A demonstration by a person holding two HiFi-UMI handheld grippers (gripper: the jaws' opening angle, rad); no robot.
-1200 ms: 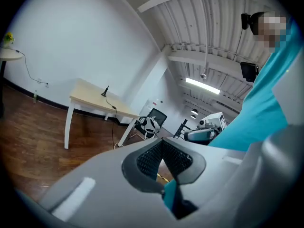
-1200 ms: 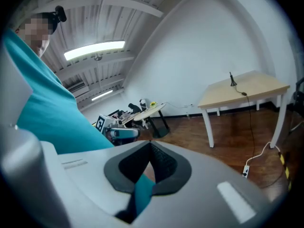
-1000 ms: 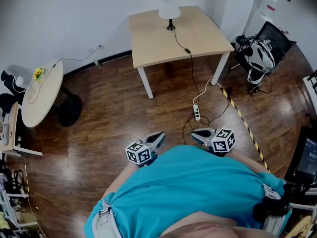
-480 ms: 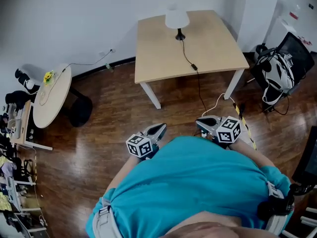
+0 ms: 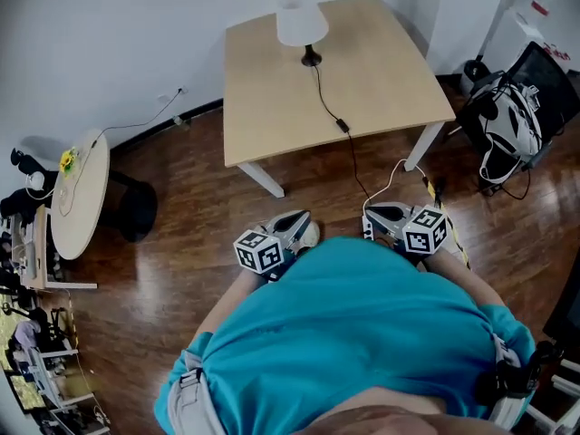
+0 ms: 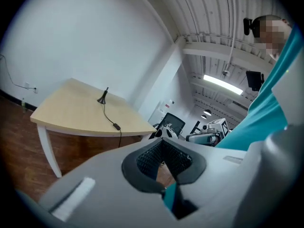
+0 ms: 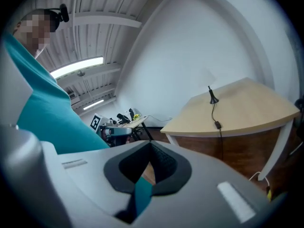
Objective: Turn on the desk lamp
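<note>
A: Well, where is the desk lamp [image 5: 302, 24]?

B: At the far edge of the bench [image 5: 381, 71]; I can make out no glow. Its cord [image 5: 328, 107] crosses the top, past an inline switch [image 5: 343, 126], and drops off the near edge to the floor [image 5: 181, 243].

A: Grippers?

B: Left gripper [image 5: 302, 222] and right gripper [image 5: 373, 214] sit tucked against the person [image 5: 344, 333], well apart from the bench. Fingers are pressed together on nothing. Judged a carrying posture for the approach; reach not yet begun.
</note>
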